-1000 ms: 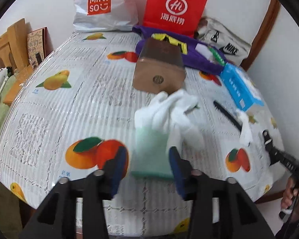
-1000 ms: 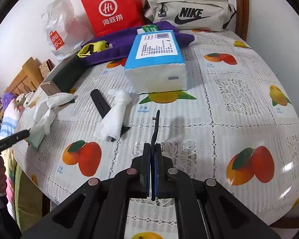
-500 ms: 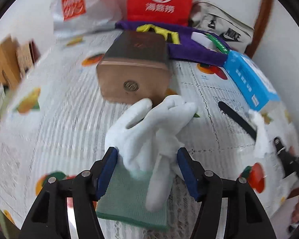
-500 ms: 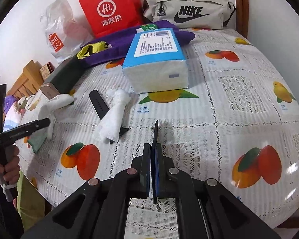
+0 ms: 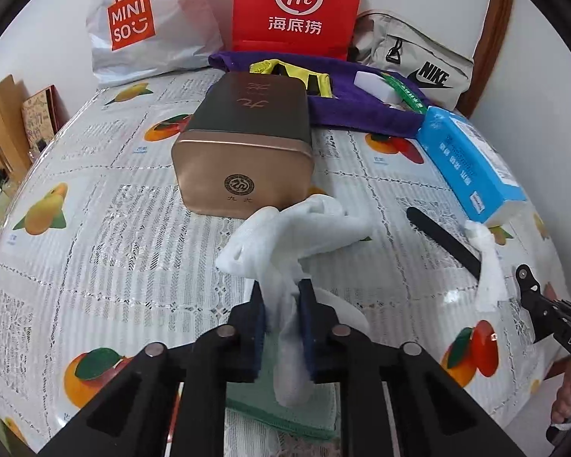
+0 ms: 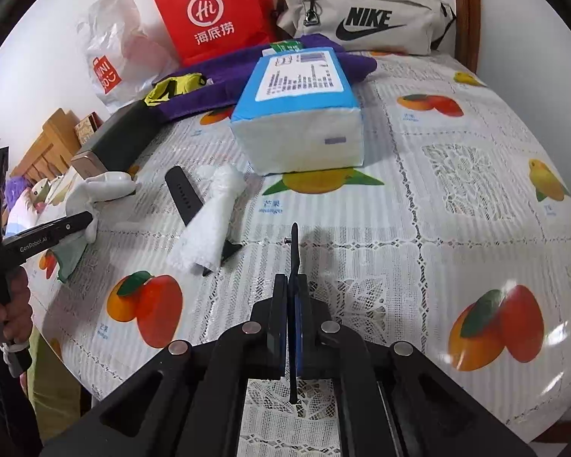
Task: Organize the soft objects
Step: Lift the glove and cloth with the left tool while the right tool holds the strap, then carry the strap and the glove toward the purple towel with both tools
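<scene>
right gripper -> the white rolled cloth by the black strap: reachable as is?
Probably not as is. The path over the table to the white rolled cloth looks free, but the right gripper is shut on a thin black strap piece.

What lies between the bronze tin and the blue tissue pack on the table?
In the left wrist view, only bare tablecloth separates the bronze tin from the blue tissue pack; nothing rests there.

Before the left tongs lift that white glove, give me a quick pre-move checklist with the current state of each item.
1. Left tongs shut on glove: ok.
2. Grip takes the whole glove: not ok, the fingers flop forward free.
3. Green cloth free of the grip: cannot tell.
4. Tin clear of glove: cannot tell, the tips lie close to it.
5. Right tongs out of the way: ok, shut on a black strap.
</scene>
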Demonstrator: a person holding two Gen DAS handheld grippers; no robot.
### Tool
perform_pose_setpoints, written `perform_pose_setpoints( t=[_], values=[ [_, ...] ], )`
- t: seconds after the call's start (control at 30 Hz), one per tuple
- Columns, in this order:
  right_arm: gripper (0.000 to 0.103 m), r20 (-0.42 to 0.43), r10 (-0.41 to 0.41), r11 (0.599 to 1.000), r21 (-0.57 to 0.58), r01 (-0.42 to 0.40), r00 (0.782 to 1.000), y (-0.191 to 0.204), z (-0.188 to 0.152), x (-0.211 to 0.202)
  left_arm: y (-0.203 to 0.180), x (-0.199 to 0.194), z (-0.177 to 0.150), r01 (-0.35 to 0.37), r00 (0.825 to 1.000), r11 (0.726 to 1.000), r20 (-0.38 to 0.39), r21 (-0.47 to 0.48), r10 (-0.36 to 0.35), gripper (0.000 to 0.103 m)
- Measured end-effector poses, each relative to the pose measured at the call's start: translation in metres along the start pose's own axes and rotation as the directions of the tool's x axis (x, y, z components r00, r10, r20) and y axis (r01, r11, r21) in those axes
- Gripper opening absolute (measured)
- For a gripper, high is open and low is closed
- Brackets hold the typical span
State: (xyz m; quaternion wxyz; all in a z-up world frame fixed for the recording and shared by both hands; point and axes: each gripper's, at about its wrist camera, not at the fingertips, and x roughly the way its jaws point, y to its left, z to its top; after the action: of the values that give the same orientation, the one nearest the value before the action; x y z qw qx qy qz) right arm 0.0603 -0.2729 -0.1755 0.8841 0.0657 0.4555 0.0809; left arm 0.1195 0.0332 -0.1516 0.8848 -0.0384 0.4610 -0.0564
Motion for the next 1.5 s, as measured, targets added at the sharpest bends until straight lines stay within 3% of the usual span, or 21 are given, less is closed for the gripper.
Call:
perform_pose_setpoints(
  t=[0.5,1.0,1.5],
  values=[
    [0.003,0.077,0.024,0.999,-0.032,-0.022,0.997,0.011,0.025,-0.026,0.002,-0.052,0.013,0.062,0.994,0.998,0.089,-0.031,-0.06,0.014],
    [0.003,0.136,0.054,0.995,-0.096,-0.042,0.989,0.022,0.067,-0.042,-0.013,-0.079,0.048,0.054,0.988,0.998,0.148,-0.023,-0.05,0.014],
    [0.003,0.194,0.043,0.993,-0.117,-0.02,0.98,0.02,0.112,-0.052,0.0,-0.086,0.08,0.029,0.984,0.997,0.175,-0.074,-0.015,0.014]
  ],
)
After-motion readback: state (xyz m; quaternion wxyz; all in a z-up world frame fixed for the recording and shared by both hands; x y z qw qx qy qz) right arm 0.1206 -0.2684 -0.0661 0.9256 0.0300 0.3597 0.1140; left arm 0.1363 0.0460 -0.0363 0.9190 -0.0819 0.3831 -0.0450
